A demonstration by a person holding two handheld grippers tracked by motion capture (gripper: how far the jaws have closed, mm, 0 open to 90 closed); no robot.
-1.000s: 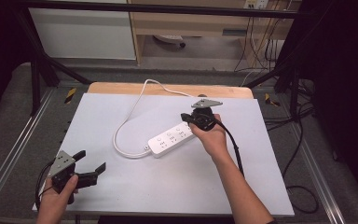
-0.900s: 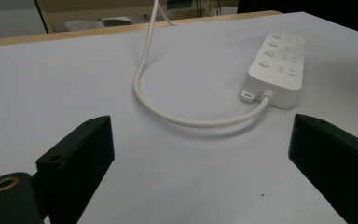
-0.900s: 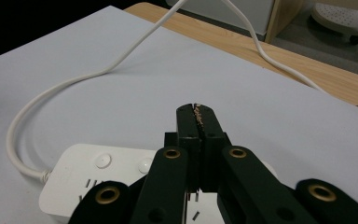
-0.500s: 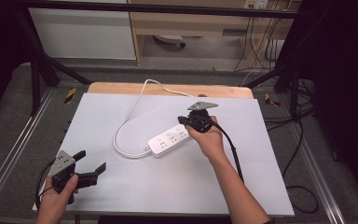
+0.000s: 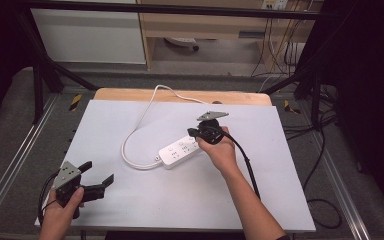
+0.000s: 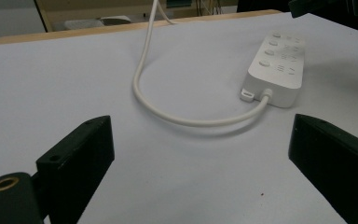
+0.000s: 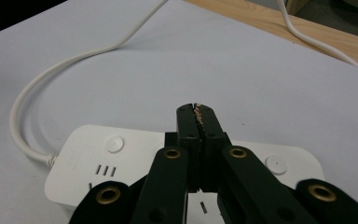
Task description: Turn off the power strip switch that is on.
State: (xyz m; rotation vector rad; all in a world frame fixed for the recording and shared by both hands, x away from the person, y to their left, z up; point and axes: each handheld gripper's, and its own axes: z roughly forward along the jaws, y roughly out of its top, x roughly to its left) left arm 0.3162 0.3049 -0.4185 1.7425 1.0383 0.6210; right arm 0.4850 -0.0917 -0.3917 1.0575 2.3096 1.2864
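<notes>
Now the right gripper [image 5: 196, 133] sits a touch further toward the tabletop's left edge than a second ago, having eased over the right-hand end of the white power strip [image 5: 181, 151], and its jaws are pressed fully together with nothing between them. In the right gripper view the closed tips [image 7: 197, 112] hang above the strip's top face [image 7: 98, 154], between two of its round switch buttons, so the small shift looks like lining up to press a button or poke a socket with the shut jaws, though whether the tips touch the plastic cannot be told. The strip lies near the middle of the tabletop, slanted, with its white cord [image 5: 130, 145] looping out from its left end and running off over the far edge. The left gripper [image 5: 100, 181] rests near the tabletop's near left corner, where it was a second ago, jaws spread wide and empty, facing the strip [image 6: 277, 67] and well apart from it. Probably the left hand is only waiting.
</notes>
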